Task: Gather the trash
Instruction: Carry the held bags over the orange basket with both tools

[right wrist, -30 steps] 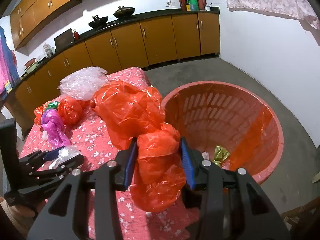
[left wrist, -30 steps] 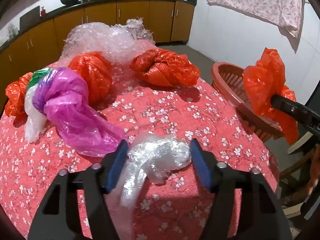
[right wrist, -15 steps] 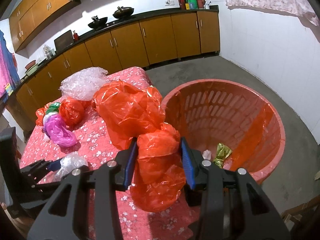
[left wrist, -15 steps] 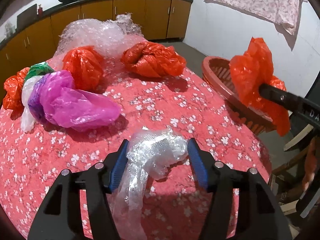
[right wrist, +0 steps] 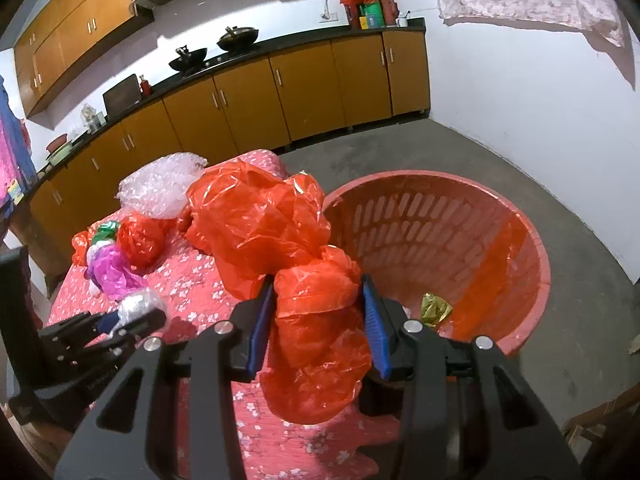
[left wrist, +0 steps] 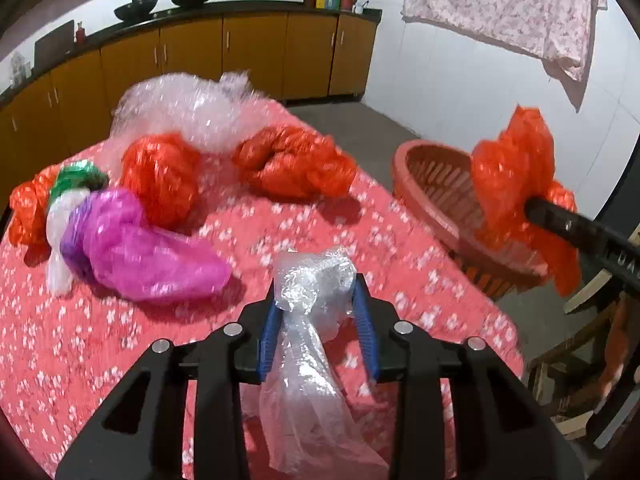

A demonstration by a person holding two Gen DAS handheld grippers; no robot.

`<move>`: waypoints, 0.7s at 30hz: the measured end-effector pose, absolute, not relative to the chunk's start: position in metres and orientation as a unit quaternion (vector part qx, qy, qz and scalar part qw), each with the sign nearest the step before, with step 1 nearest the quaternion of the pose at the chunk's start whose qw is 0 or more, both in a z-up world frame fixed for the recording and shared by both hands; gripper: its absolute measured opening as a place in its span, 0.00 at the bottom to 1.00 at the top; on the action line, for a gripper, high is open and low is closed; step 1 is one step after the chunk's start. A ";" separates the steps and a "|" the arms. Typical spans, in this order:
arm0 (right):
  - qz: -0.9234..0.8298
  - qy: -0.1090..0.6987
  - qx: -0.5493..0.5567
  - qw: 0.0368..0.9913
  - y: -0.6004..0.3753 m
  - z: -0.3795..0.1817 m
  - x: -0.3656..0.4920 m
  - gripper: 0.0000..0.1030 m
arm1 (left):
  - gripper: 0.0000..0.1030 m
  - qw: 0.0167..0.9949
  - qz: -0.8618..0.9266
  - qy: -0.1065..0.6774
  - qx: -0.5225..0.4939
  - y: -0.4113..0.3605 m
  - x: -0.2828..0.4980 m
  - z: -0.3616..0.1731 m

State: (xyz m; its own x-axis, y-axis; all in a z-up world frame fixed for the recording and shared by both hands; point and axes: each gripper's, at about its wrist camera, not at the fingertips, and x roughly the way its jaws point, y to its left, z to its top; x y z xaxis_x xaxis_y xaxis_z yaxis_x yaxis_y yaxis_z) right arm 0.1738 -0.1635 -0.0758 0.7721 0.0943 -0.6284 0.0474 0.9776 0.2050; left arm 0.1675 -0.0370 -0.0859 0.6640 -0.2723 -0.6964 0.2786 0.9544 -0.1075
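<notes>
My left gripper (left wrist: 316, 300) is shut on a clear crumpled plastic bag (left wrist: 312, 280) and holds it above the red flowered tablecloth (left wrist: 360, 232). My right gripper (right wrist: 318, 300) is shut on a large orange plastic bag (right wrist: 264, 224), held beside the rim of the red slatted basket (right wrist: 532, 240). The same bag (left wrist: 516, 172) and basket (left wrist: 436, 184) show at the right of the left wrist view. The left gripper (right wrist: 132, 314) with the clear bag shows low left in the right wrist view.
On the table lie a purple bag (left wrist: 148, 248), two orange bags (left wrist: 160, 176) (left wrist: 296, 160), a white-green bundle (left wrist: 68, 196) and a heap of bubble wrap (left wrist: 192, 112). The basket holds a gold wrapper (right wrist: 434, 308). Cabinets (right wrist: 304, 92) line the far wall. A wooden chair (left wrist: 580, 352) stands right.
My left gripper has closed on the clear bag and lifted it off the cloth, moving toward the basket side. My right gripper holds the orange bag nearly still by the basket.
</notes>
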 end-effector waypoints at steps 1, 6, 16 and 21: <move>0.010 0.336 0.107 0.936 -0.165 -0.075 0.173 0.40 | 0.33 0.913 -0.152 0.378 0.003 -0.039 0.169 -0.083; -0.005 0.329 0.113 0.938 -0.178 -0.072 0.168 0.40 | 0.33 0.915 -0.167 0.368 -0.008 -0.052 0.176 -0.070; -0.051 0.320 0.138 0.936 -0.218 -0.070 0.163 0.40 | 0.33 0.912 -0.219 0.347 -0.010 -0.105 0.197 -0.045; -0.082 0.314 0.157 0.933 -0.242 -0.068 0.165 0.40 | 0.33 0.906 -0.248 0.344 -0.013 -0.135 0.211 -0.039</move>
